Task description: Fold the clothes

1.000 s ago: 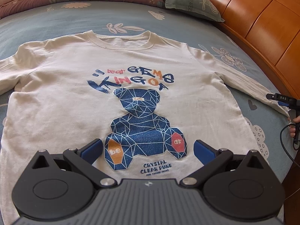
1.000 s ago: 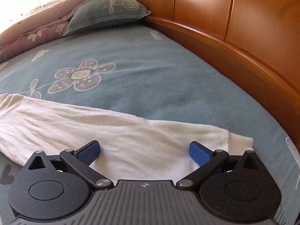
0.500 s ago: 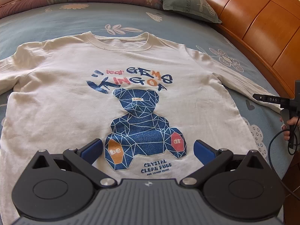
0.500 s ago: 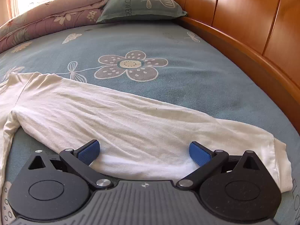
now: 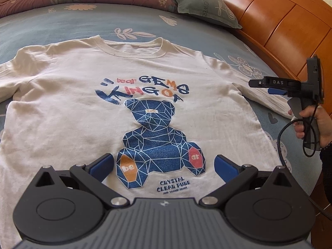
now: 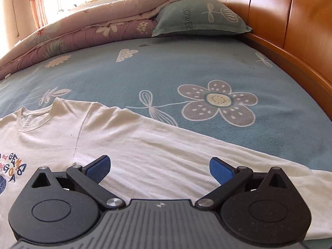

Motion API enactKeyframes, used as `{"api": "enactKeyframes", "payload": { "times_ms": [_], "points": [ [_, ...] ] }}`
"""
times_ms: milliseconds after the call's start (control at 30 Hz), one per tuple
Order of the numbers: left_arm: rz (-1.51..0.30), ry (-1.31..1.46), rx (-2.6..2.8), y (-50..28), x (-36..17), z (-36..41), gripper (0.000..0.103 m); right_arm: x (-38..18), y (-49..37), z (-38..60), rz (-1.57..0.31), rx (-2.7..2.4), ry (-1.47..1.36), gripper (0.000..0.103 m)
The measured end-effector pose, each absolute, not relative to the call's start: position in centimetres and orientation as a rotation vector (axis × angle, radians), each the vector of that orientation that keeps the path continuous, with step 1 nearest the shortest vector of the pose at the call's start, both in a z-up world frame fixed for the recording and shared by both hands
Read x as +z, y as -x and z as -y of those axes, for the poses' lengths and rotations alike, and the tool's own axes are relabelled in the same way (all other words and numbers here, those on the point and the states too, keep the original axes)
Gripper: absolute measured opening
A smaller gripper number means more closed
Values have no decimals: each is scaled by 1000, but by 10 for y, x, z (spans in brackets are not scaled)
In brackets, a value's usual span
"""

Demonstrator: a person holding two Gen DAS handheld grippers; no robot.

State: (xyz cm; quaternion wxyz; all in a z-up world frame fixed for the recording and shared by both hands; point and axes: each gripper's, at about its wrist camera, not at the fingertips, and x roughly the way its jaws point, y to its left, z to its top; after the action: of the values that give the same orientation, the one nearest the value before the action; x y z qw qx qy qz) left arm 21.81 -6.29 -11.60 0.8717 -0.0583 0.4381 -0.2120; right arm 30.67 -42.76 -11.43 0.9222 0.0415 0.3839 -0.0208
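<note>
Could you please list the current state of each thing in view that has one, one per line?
Shirt: spread flat, print up, unfolded.
Right sleeve: stretched out along the sheet, not folded in.
Left tongs: open, over the hem, holding nothing.
Right tongs: open, over the sleeve, holding nothing.
Quilt: folded, stacked at the far edge.
Pillow: lying against the headboard.

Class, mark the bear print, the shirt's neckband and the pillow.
bear print (image 5: 159,143), left wrist view, on its belly.
neckband (image 5: 132,51), left wrist view, front edge.
pillow (image 6: 199,18), right wrist view, centre of cover.
</note>
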Motion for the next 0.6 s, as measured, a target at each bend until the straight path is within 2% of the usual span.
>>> {"api": "enactKeyframes", "payload": {
  "times_ms": [133, 600],
  "points": [
    [-912, 133, -456, -218, -116, 60, 102, -129, -295, 424, -788, -36, 9, 103],
    [-908, 134, -463, -219, -116, 60, 102, -107, -275, 352, -792, 121, 99, 103]
  ]
}}
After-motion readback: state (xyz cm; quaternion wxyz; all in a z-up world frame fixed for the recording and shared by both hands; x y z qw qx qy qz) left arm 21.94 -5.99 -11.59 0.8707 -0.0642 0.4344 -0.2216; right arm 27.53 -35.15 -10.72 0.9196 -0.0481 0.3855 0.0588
